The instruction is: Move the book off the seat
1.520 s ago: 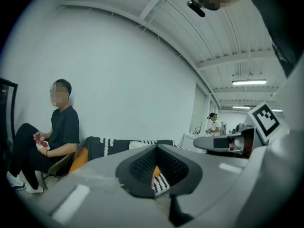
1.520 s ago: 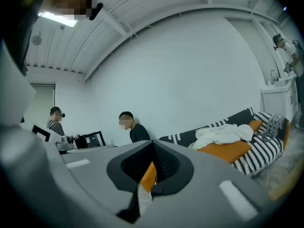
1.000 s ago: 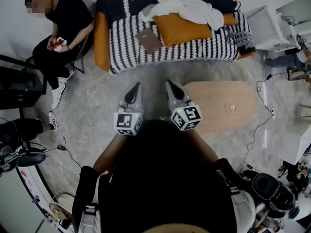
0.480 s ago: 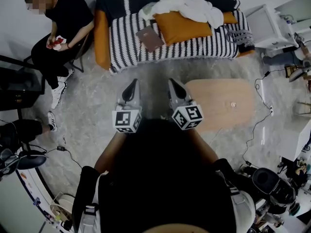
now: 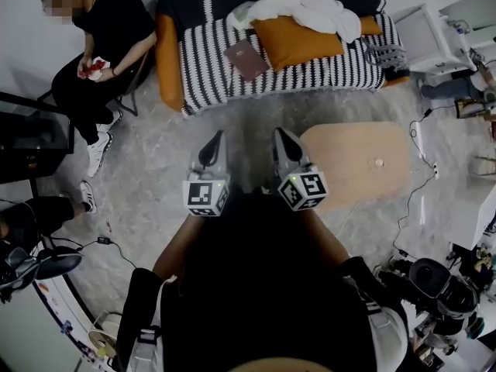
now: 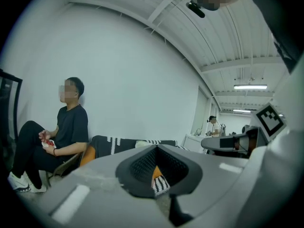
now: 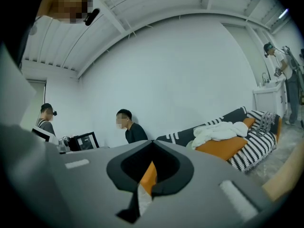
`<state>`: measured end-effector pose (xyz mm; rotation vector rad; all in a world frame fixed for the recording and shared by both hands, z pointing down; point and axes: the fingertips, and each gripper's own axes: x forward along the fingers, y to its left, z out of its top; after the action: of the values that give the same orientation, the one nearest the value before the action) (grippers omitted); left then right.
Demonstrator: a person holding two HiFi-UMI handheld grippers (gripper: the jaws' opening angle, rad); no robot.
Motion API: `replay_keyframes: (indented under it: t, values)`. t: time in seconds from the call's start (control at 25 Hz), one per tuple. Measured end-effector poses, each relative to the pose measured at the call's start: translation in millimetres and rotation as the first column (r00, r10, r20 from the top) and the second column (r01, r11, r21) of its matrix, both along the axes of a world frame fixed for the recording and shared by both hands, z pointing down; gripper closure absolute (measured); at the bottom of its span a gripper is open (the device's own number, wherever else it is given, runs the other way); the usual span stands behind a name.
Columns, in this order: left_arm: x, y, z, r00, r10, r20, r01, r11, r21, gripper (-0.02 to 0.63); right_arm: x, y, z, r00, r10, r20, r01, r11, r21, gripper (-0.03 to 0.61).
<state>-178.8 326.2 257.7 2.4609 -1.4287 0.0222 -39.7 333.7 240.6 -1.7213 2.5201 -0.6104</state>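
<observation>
A brown book (image 5: 246,59) lies flat on the seat of the black-and-white striped sofa (image 5: 209,68), just left of an orange cushion (image 5: 298,41). A white blanket (image 5: 310,8) is heaped over the backrest and cushion. My left gripper (image 5: 214,138) and right gripper (image 5: 279,134) are side by side over the grey floor, well short of the sofa, and point toward it. Both are shut with nothing in them. In the left gripper view the closed jaws cover most of the sofa (image 6: 118,144). The right gripper view shows the cushion (image 7: 223,147) and blanket (image 7: 221,129), but the book is hidden.
A person (image 5: 101,45) sits on a chair left of the sofa's orange arm (image 5: 168,60). A low wooden table (image 5: 356,165) stands right of my grippers. Cables (image 5: 415,192) trail over the floor at right, near white furniture (image 5: 426,37). Another person's legs (image 5: 31,211) are at the left edge.
Both grippers have moved a little across the floor together with the person who carries them, and the sofa has shifted slightly in view. Both jaws stay shut and the book has not moved.
</observation>
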Motion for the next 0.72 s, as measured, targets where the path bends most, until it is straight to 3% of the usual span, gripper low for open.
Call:
replay_keyframes:
  t: [0.72]
  values:
    - [5,-41,6,1.000,0.002,-0.011,-0.002,1.000,-0.017,0.607,2,-44,9,1.000,0.013,0.004,-0.013,1.000,-0.019,0.571]
